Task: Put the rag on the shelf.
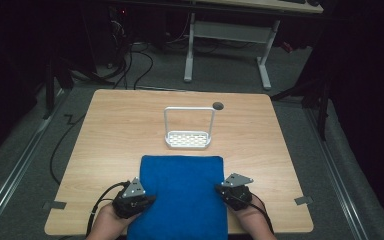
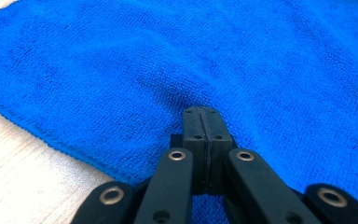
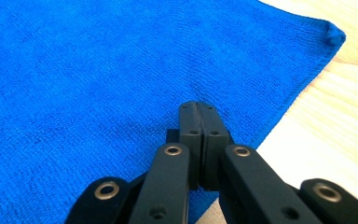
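Pale wooden table [image 1: 110, 125] on grey carpet, dark room, cables and a white desk frame [image 1: 227, 45] behind. Blue terry cloth [image 1: 182, 195] lies flat at near edge, before a white wire-handled rack [image 1: 188, 135]. Left gripper [image 1: 147, 200] and right gripper [image 1: 220, 187]: jaws pressed together, tips at cloth's side edges.

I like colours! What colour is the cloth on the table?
The cloth is bright blue, plainest in the left gripper view.

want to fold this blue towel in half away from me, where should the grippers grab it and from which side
Probably the two near corners of the blue towel, which lies flat with its near edge hanging over the table front. Bring the left gripper in from the left side edge and the right gripper from the right, low and level, so one jaw slips under the thin hem. Both are shut now, so open them first.
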`<state>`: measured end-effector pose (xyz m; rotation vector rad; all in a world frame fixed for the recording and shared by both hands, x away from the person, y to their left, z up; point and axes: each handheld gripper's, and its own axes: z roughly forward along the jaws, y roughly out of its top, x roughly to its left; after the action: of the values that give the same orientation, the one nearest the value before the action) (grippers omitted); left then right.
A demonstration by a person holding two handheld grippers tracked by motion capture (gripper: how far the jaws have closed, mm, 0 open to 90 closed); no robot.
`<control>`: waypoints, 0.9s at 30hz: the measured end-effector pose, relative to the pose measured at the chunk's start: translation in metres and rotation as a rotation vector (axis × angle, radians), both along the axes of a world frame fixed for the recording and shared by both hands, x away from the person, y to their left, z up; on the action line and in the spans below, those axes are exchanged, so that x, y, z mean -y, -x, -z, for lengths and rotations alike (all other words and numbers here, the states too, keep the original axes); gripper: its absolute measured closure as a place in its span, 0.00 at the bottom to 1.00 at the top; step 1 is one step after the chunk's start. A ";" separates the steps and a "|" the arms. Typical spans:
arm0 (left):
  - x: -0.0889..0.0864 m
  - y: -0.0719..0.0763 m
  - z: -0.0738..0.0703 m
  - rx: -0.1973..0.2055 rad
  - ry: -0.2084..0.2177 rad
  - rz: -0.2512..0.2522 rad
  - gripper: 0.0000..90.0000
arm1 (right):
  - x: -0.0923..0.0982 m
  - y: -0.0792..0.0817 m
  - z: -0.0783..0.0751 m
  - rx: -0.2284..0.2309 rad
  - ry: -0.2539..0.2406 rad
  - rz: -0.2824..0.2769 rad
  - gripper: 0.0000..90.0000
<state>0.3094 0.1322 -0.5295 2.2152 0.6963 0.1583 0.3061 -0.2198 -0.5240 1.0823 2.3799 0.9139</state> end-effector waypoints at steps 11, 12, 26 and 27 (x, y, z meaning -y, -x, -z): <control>0.008 -0.007 0.002 0.031 0.011 -0.049 1.00 | 0.008 -0.011 0.001 0.023 0.011 0.047 1.00; 0.009 -0.007 0.003 0.034 0.012 -0.052 1.00 | 0.010 -0.013 0.001 0.022 0.008 0.052 1.00; 0.007 -0.009 0.003 0.054 0.017 -0.087 0.95 | 0.013 -0.018 0.001 0.024 -0.021 0.078 0.95; 0.007 -0.009 0.003 0.054 0.017 -0.087 0.93 | 0.015 -0.016 0.000 0.023 -0.069 0.071 0.94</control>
<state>0.3184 0.1248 -0.5325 2.1578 0.7617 0.2540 0.3224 -0.2345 -0.5236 1.1676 2.2915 0.9854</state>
